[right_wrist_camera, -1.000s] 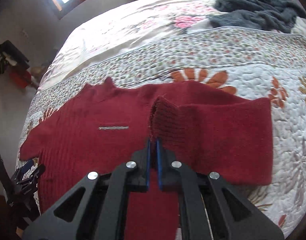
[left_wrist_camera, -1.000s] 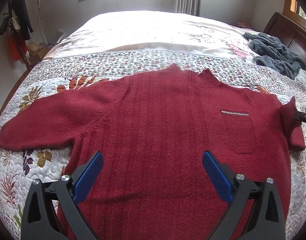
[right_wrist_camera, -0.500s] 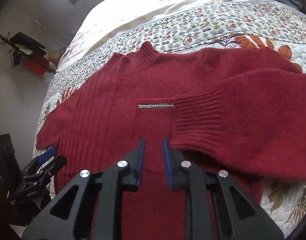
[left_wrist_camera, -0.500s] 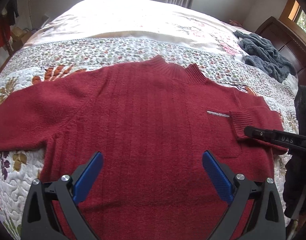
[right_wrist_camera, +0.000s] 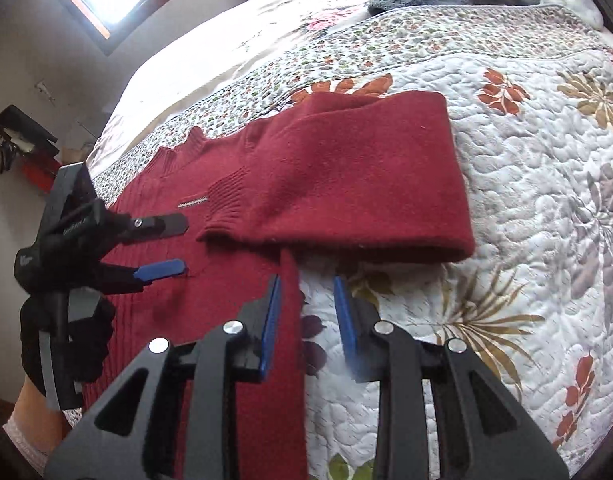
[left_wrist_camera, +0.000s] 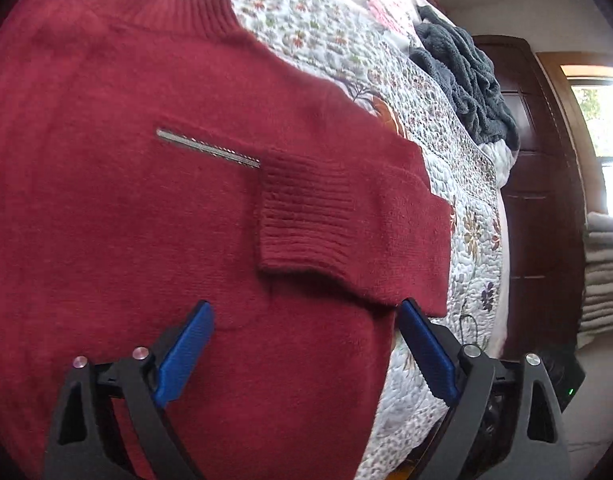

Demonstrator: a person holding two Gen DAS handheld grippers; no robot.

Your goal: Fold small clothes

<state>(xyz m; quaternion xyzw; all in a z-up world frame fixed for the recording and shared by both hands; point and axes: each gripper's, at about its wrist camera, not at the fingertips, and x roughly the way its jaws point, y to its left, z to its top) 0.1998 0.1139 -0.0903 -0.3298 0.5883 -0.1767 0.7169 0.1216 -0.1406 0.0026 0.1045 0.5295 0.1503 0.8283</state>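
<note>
Now the red knit sweater (left_wrist_camera: 146,220) lies face up on the quilted floral bedspread (right_wrist_camera: 526,200), with its right sleeve (right_wrist_camera: 358,184) folded across the chest so that the ribbed cuff (left_wrist_camera: 306,216) rests just beyond the end of the silver pocket trim (left_wrist_camera: 208,146). Both claws are empty: the left gripper (left_wrist_camera: 304,354) hovers with its blue pads spread wide, the cuff straight ahead of it and the sweater's side edge passing under its right finger; the right gripper (right_wrist_camera: 306,316) is parted more narrowly and holds nothing, its left finger over the sweater's side edge, its right finger over bare quilt, and the sleeve's folded lower edge just ahead of its tips. From the right wrist view the left gripper sits off to the left, over the chest and near the cuff. The sleeve fold looks set, so the step in hand is probably bringing in this side of the body. To do that well, take the side edge low down and again near the shoulder, lift both points together, and carry them over in one line so the sleeve does not slide out. A dark grey fleece blanket (left_wrist_camera: 462,84) lies bunched far ahead, well clear of the work
</note>
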